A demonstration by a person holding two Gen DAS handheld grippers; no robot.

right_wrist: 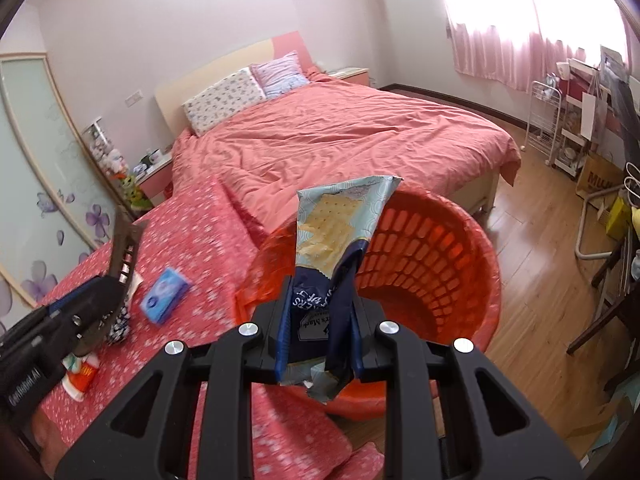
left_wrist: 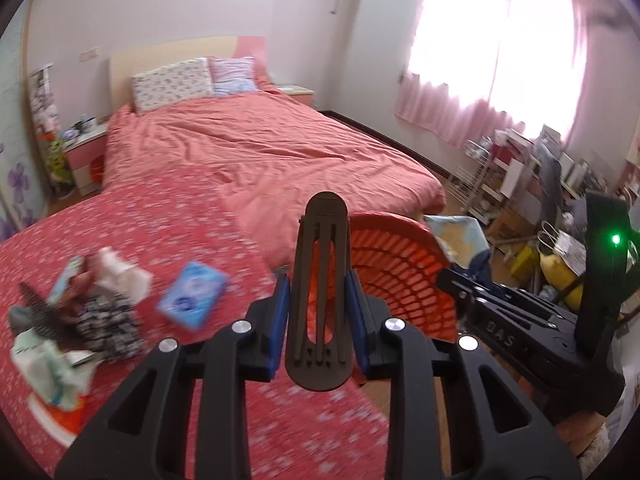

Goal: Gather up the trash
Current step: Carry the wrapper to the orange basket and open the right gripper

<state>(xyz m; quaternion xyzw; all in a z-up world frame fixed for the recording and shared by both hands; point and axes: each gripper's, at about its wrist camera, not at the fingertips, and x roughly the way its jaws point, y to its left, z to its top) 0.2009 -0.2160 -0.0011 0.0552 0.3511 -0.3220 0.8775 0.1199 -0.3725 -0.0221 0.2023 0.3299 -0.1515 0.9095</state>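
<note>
1. The right gripper point(right_wrist: 318, 340) is clamped on a crumpled cracker wrapper point(right_wrist: 340, 232), which stands up between the pads right over the near rim of the orange basket point(right_wrist: 448, 264).
2. The left gripper point(left_wrist: 320, 320) is closed on a flat brown slotted piece point(left_wrist: 322, 280), perhaps a comb; the basket sits just beyond it.
3. To do the drop well, I judge the right gripper should move further over the basket's mouth before it lets go, since the wrapper is light and tall and could tip back onto the bedding.
4. More litter lies on the red flowered cover point(left_wrist: 168, 216): a blue packet point(left_wrist: 192, 296) and, to its left, a heap of tissues and wrappers point(left_wrist: 80, 312).
5. Beyond is a bed with a coral duvet point(right_wrist: 352, 136) and two pillows point(right_wrist: 244, 92).
6. Farther off are pink curtains point(right_wrist: 532, 20) at a bright window, cluttered shelves point(right_wrist: 580, 120) and a wooden floor point(right_wrist: 540, 300).
</note>
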